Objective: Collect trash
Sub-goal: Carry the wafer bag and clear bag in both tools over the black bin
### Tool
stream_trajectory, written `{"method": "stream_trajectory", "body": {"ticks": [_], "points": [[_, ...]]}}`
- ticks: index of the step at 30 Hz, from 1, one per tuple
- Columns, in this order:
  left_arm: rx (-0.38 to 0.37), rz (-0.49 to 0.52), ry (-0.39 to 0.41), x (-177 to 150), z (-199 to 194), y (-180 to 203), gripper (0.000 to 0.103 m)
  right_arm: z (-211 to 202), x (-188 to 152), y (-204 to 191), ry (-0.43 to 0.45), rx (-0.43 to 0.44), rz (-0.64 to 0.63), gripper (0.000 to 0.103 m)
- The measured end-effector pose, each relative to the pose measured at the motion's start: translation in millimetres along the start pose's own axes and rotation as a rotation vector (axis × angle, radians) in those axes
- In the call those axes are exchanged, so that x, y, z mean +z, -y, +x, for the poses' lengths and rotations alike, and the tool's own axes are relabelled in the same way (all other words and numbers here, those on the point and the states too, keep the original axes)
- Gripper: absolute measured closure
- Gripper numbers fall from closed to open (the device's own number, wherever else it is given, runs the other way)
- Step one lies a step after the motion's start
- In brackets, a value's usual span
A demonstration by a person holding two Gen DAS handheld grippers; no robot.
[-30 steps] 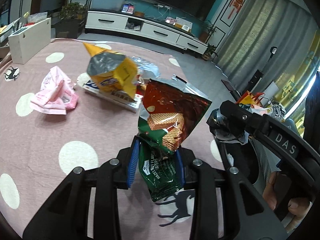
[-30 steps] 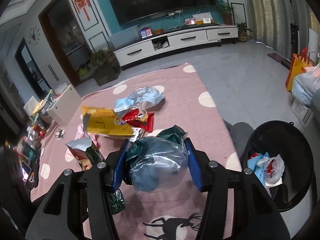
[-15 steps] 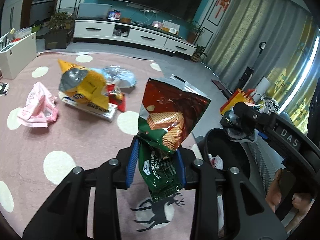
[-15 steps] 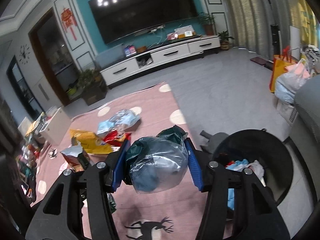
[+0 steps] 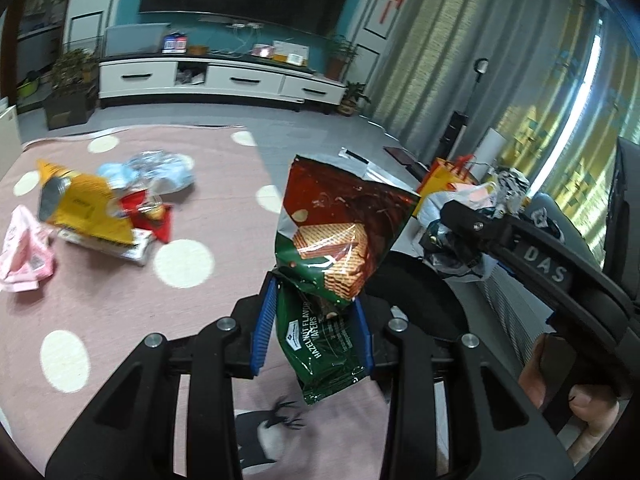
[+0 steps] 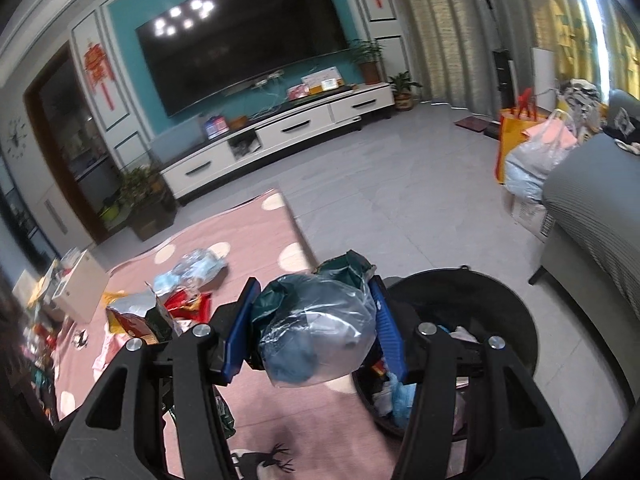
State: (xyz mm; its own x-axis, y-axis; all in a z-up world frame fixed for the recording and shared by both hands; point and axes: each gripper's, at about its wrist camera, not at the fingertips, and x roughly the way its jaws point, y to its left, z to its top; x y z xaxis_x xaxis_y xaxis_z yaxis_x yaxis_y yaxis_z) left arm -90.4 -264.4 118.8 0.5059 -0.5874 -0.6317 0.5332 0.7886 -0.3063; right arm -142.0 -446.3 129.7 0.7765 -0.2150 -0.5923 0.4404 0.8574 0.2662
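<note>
Carry-to-bin step. Left gripper [image 5: 314, 322] clamped on wafer packet [image 5: 340, 256], held above rug edge beside black bin [image 6: 472, 320]. Right gripper [image 6: 312, 326] clamped on clear plastic bag wad [image 6: 316, 336], at bin rim. Next: over opening, release. Bin contents mostly hidden, probably wrappers.

The left gripper [image 5: 314, 324] has its jaws closed on the lower half of a wafer bag [image 5: 340, 252], which stands up and leans forward past the blue pads [image 5: 264, 324]. To the right of those jaws, the right gripper [image 5: 472, 224] reaches in, a bare hand [image 5: 576, 404] wrapped round its handle. The right gripper's jaws are clamped on a crumpled plastic bag [image 6: 316, 332] bulging between and ahead of them.
</note>
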Motion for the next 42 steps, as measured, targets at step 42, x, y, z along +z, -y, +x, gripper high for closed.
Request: {"method": "stream_trajectory", "body": {"ticks": [42], "points": [[-0.213, 0.063, -0.305, -27, 138, 91, 0.066, 45, -16, 125, -0.155, -0.374, 0.235, 0.048]]}}
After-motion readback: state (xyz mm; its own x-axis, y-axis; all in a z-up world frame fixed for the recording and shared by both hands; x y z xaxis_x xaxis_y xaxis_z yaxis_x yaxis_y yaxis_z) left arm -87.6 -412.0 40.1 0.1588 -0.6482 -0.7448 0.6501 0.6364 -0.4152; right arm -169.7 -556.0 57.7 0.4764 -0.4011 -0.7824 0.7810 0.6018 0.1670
